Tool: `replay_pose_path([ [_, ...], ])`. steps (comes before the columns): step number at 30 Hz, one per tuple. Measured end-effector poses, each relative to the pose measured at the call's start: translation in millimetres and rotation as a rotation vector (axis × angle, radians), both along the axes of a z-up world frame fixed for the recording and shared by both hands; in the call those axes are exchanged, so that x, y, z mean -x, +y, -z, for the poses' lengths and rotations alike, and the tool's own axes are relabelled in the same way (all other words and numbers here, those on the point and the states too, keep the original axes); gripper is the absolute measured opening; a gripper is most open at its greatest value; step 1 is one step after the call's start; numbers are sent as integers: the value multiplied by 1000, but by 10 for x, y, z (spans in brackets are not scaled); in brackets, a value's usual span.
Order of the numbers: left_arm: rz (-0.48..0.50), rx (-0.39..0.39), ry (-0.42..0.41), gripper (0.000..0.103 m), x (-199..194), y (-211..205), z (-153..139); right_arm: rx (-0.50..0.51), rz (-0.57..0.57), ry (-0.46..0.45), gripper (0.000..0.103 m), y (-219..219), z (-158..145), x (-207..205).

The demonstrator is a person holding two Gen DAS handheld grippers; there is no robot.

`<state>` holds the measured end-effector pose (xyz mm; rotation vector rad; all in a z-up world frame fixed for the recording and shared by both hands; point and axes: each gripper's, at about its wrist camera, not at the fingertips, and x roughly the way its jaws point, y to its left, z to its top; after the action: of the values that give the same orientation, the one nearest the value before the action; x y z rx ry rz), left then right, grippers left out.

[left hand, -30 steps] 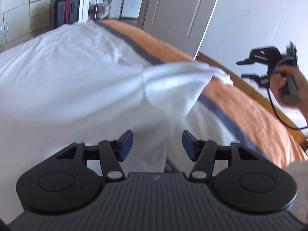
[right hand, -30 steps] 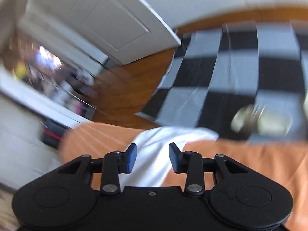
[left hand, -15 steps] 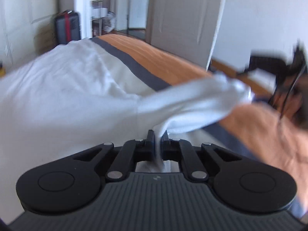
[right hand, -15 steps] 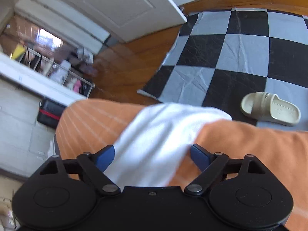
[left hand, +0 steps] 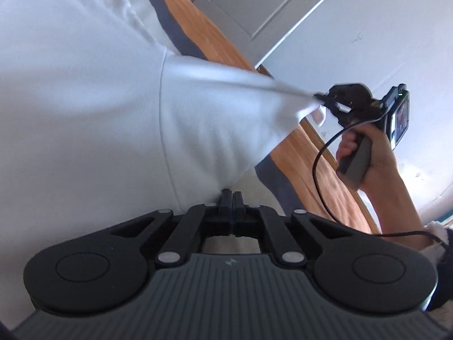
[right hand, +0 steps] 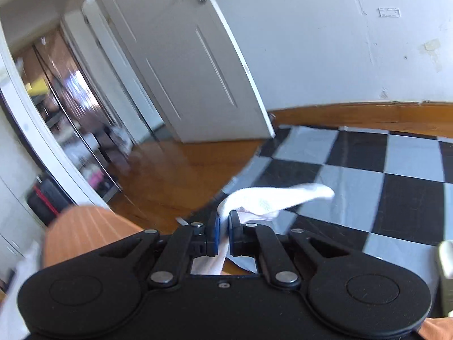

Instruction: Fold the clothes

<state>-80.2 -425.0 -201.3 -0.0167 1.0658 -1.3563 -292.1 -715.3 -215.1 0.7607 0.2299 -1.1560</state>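
L gripper is sitting at 6 o'clock of its own view, jaws squeezed fully together w/ no gap showing, pinching the lower edge of the white garment right where the cloth is hanging down to the fingertips. The garment is filling the whole 9–12 o'clock part of the L wrist view, draped over the bed, which is showing an orange cover w/ a dark grey band running from 12 toward 4 o'clock.

One part of the garment, prob. a sleeve, is stretching taut toward 3 o'clock, its tip ending in the R gripper. A hand is gripping that tool's grey handle at about 3–4 o'clock, w/ a black cable looping below it and a fuzzy white cuff at the wrist.

In the R wrist view the R gripper is nearly closed, blue pads clamping a bunched strip of the white garment; a loose end is flopping out past the fingers toward 2 o'clock, above the black-and-grey checkered mat. Wood floor and a white door are lying at 10–12 o'clock; an orange corner of the bed is peeking in at 8 o'clock.
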Motion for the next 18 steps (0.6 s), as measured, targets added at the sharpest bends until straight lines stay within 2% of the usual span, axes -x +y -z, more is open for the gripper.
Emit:
replay_pose_path([
  [2,7,15,-59,2,53,52,-118,-13,10,20,7,-13,19,14],
  [4,29,36,-149,4,106,159,-278,-25,24,-30,7,-21,-2,99],
  [6,47,53,-255,14,158,292,-451,-7,20,-30,7,5,-75,79],
  [7,42,43,-304,29,166,386,-515,7,16,-20,7,25,-117,56],
  [8,28,24,-352,50,168,488,-546,21,12,-10,7,45,-158,33],
  [10,11,-29,-452,64,177,681,-547,38,-4,7,7,97,-217,-36],
  [12,3,-116,-533,64,193,849,-488,53,-25,29,7,156,-260,-89],
  [13,-6,-150,-547,64,175,966,-467,61,-32,45,7,183,-277,-102],
  [16,-30,-136,-477,64,135,1190,-410,82,-44,86,7,243,-326,-106],
  [18,-36,-169,-508,65,169,1147,-334,85,-44,90,7,267,-353,-89],
])
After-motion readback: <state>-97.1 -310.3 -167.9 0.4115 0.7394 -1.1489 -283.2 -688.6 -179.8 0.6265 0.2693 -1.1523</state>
